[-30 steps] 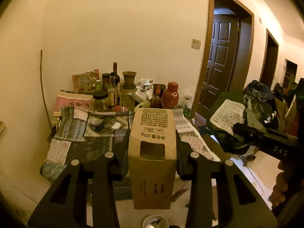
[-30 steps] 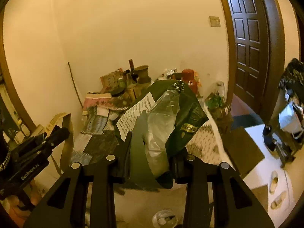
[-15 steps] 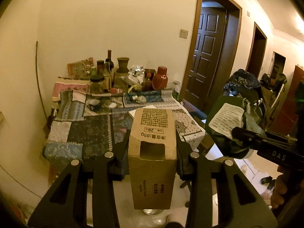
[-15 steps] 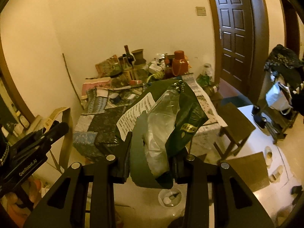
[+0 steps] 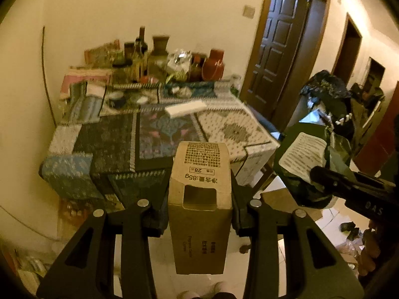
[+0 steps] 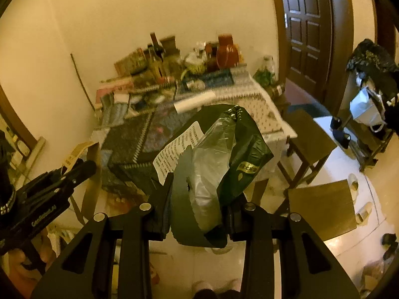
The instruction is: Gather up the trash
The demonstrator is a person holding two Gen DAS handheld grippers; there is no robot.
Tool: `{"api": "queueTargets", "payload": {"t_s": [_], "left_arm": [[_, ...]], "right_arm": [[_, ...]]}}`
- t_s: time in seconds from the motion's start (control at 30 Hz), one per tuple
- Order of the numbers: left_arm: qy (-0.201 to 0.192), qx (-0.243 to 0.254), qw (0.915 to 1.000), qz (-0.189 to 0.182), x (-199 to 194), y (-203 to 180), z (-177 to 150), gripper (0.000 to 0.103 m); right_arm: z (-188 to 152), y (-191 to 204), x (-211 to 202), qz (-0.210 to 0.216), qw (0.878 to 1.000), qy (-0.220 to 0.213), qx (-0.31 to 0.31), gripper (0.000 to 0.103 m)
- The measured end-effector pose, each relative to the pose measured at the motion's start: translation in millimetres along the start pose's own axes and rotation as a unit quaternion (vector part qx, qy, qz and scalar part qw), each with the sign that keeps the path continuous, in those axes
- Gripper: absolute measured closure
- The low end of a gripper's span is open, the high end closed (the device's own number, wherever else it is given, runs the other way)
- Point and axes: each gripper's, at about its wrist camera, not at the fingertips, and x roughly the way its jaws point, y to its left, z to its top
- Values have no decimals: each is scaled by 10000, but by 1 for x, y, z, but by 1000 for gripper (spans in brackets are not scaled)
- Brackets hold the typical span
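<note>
My left gripper [image 5: 199,214] is shut on a brown cardboard box [image 5: 200,199] with printed text and a cut-out window, held in the air in front of the table [image 5: 104,154]. My right gripper [image 6: 199,211] is shut on a crumpled green bag [image 6: 219,162] with clear plastic and a white printed label. The bag also shows at the right of the left wrist view [image 5: 306,164], and the left gripper and the box's edge show at the left of the right wrist view [image 6: 49,189].
The table has a patchwork cloth, with bottles, jars and a red jug [image 5: 214,64] at its far end and a white flat box [image 5: 185,108] mid-table. Brown doors [image 5: 281,49] stand right. Stools [image 6: 311,139] and a cluttered rack [image 6: 371,79] are at right.
Both grippers have drawn back and risen from the table, still holding the box and the bag. The table now looks farther and lower, with more floor showing.
</note>
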Motion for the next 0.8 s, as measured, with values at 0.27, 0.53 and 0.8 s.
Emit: {"api": "queueTargets", "payload": {"t_s": [0.27,0.53,0.8], "left_arm": [[529,-373,9978,171,87,6,-46,65],[981,-747,9912,487,184,28,-125,65],[1398,-981,9826,727,256,58,-214,65]], "right_arm": [[-35,-36,80,-156,9973,676,-222,72],[-106,-74,188,-233,9889,1448,-252,72],[-178,-75,285,-37,9802,1939,-407,72]]}}
